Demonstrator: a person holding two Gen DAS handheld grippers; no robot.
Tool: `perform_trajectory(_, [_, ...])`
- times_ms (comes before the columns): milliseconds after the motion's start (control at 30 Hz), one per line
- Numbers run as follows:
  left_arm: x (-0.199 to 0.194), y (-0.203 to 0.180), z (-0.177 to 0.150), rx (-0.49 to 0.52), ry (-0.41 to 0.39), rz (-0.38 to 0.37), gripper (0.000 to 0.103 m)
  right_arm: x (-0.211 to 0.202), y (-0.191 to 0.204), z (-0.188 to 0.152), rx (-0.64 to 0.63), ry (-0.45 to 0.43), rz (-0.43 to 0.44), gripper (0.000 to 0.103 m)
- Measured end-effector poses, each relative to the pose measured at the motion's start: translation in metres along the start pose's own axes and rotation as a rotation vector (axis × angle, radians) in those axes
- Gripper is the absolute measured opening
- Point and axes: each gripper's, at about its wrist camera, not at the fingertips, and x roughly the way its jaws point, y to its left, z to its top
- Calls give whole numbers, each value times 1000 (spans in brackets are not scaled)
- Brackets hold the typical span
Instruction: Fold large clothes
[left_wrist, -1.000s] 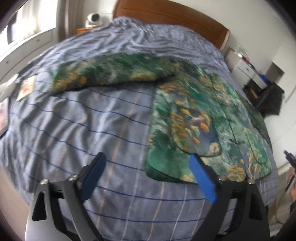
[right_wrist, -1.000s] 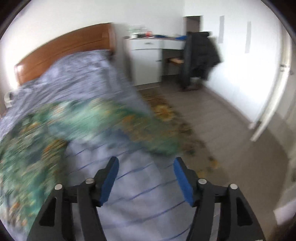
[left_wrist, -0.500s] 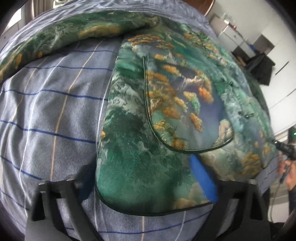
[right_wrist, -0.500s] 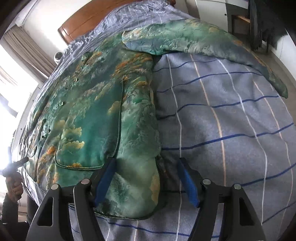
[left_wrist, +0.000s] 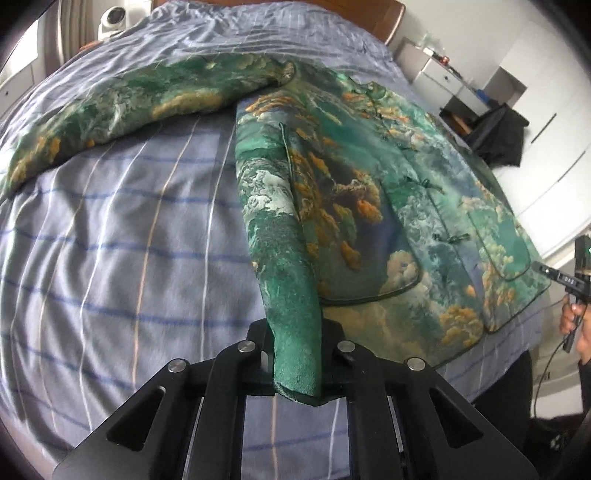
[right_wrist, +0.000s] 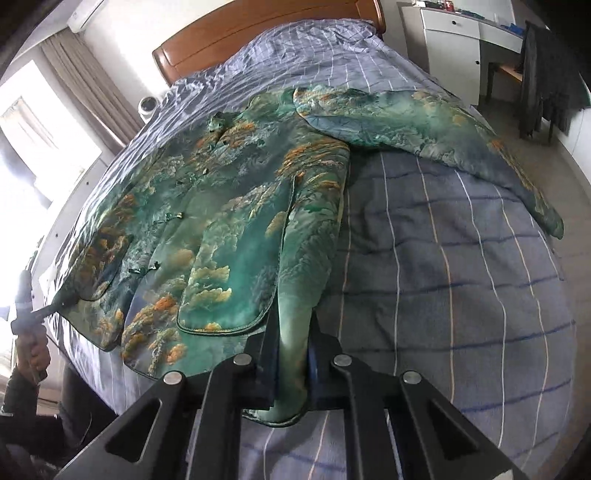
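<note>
Left wrist view has the left claw (left_wrist: 295, 354) just clamped on a hem corner of the green-and-orange brocade jacket (left_wrist: 369, 192) spread on the blue checked bed (left_wrist: 129, 240), right claw (right_wrist: 291, 369) pinching the opposite corner — lift both evenly, keep that hem taut!

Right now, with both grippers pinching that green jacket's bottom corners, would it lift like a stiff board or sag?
Probably sag: the green jacket bunches into a soft ridge where the left gripper pinches its hem, and again at the right gripper. The sleeve lies limp over the bedspread, so it would likely trail. Its sheen hints that it may be slippery.
</note>
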Motion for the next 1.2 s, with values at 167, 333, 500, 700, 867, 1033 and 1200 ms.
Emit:
perform_trajectory(167, [7,6,-17,-22,29,9,10,5,-9,-19,7,45,-8,12])
perform_trajectory(333, [-1,12,-28,-44,38,7,10,12,-20,-22,43,62,-2,12])
perform_trajectory(500, [1,8,-30,-7,46,34,13,8,-23,-21,45,56,-9,12])
perform_trajectory(700, [9,1,-9,11,35,106,46,29,-27,-6,62,31,-86,32])
perform_trajectory(867, [-16,12,-11,-51,-40,84,62,18,-44,7,112,-30,-107,47])
perform_trajectory(1033, [-49,3,-4,-68,-165,123,78,-6,-43,21,105,-114,-195,47])
perform_trajectory(1200, [-83,-27,15,-48,-356,185,100,-38,-7,38,29,-252,-247,62])
